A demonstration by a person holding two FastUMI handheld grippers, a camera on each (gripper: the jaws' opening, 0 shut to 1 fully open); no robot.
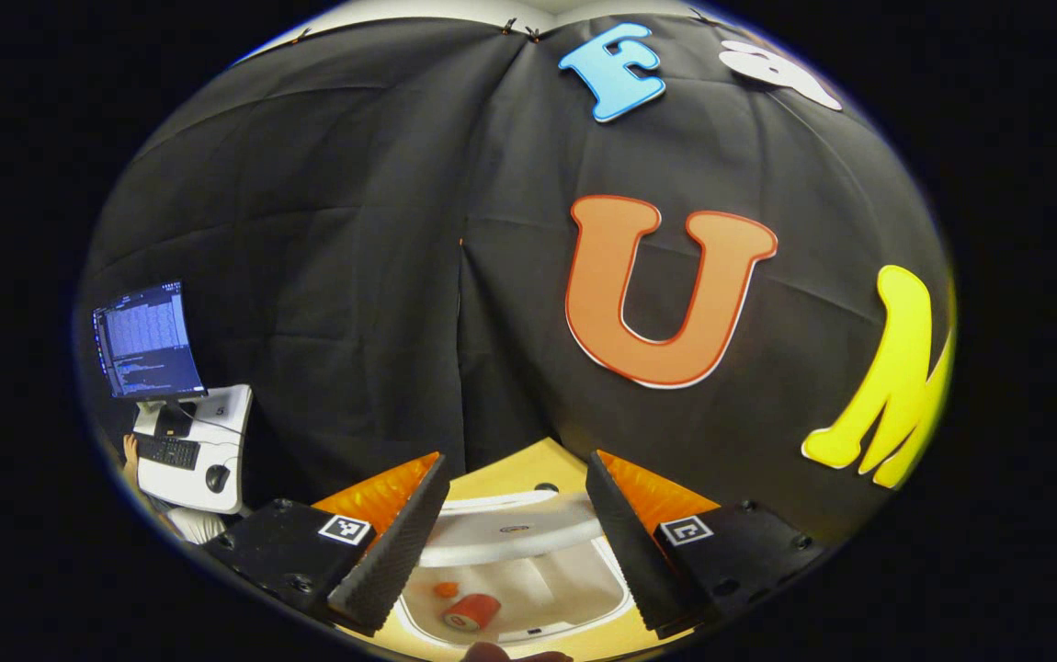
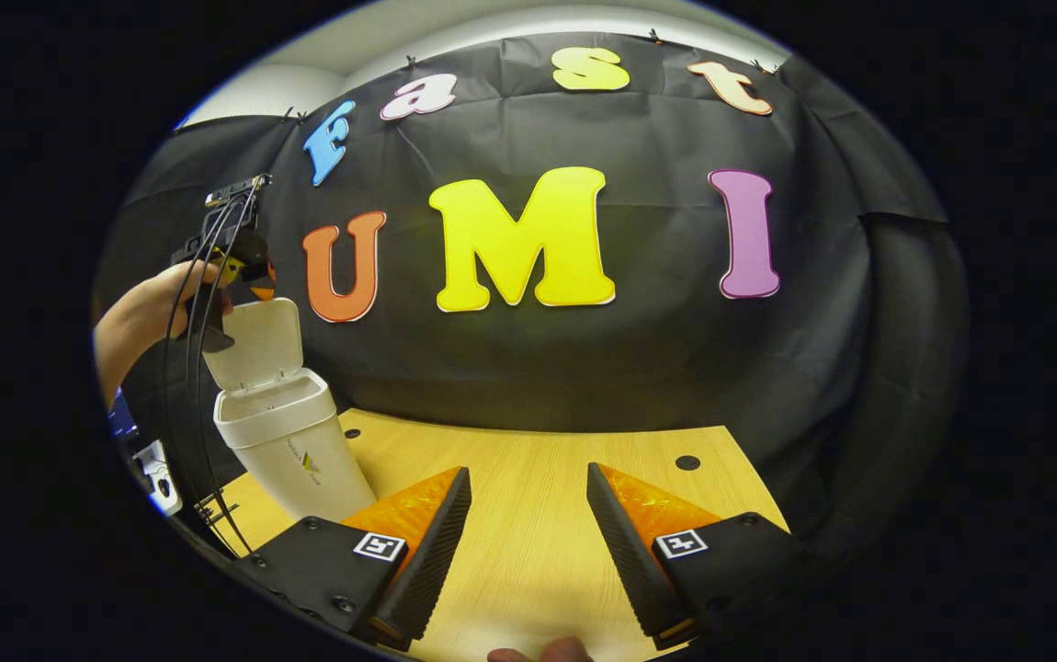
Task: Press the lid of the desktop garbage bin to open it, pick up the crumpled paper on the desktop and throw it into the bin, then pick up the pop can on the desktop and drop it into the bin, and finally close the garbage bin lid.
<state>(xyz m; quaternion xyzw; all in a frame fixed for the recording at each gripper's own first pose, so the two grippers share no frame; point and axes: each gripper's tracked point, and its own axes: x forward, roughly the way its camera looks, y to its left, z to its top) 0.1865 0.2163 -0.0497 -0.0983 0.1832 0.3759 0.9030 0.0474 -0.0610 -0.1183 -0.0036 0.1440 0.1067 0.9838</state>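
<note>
1. The left gripper (image 1: pixel 515 542) hangs right above the open garbage bin (image 2: pixel 282 432), jaws spread wide and holding nothing. Looking down between them, the pop can (image 1: pixel 471 611) lies on its side at the bottom of the bin, with a small orange bit (image 1: pixel 445 588) beside it.
2. I can't make out the crumpled paper inside the bin, so whether it went in is unclear from here.
3. In the right gripper view the lid (image 2: pixel 257 342) stands upright at the back of the bin, with a hand (image 2: pixel 165 299) and the left gripper up beside its top edge.
4. The right gripper (image 2: pixel 528 542) waits over bare counter (image 2: pixel 528 460), jaws wide apart and empty, well apart from the bin.
5. Risk, as I judge it: pushing the lid too hard or off-centre could tip or slide the light bin, since nothing steadies it.
6. A gentle push may leave the lid unlatched.
</note>
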